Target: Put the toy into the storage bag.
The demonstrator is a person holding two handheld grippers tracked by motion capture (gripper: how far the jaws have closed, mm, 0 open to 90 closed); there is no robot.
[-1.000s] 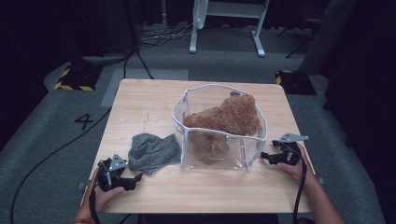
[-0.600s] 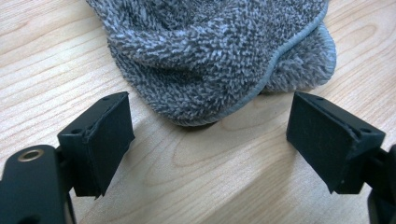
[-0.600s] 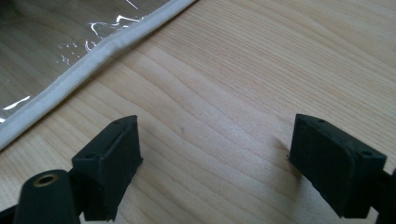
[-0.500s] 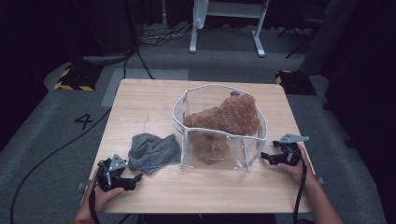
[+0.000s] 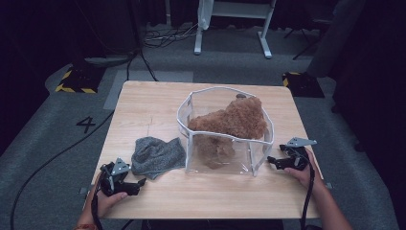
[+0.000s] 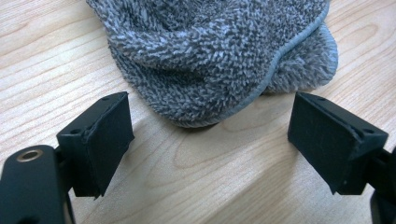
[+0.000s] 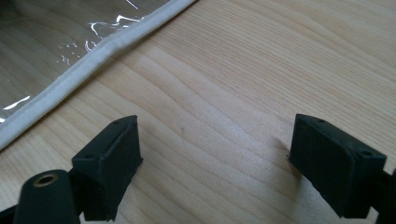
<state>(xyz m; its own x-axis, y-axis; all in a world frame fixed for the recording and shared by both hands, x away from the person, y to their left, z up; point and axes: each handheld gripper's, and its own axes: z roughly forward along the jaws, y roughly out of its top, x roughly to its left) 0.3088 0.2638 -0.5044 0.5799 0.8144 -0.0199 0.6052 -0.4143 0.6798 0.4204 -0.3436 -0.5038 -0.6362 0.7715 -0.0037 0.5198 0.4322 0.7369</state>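
The grey cloth lay near the worktop's front-left corner, just left of the clear basket holding brown fleece. The left gripper rested just before the cloth, fingers wide apart, gripping nothing. The right gripper, by the front-right edge, stood equally spread and empty beside the basket.

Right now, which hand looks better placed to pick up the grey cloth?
The left. Its tongs stand open right before the grey cloth, nothing between. The right tongs sit beyond the clear bin, over bare wood.
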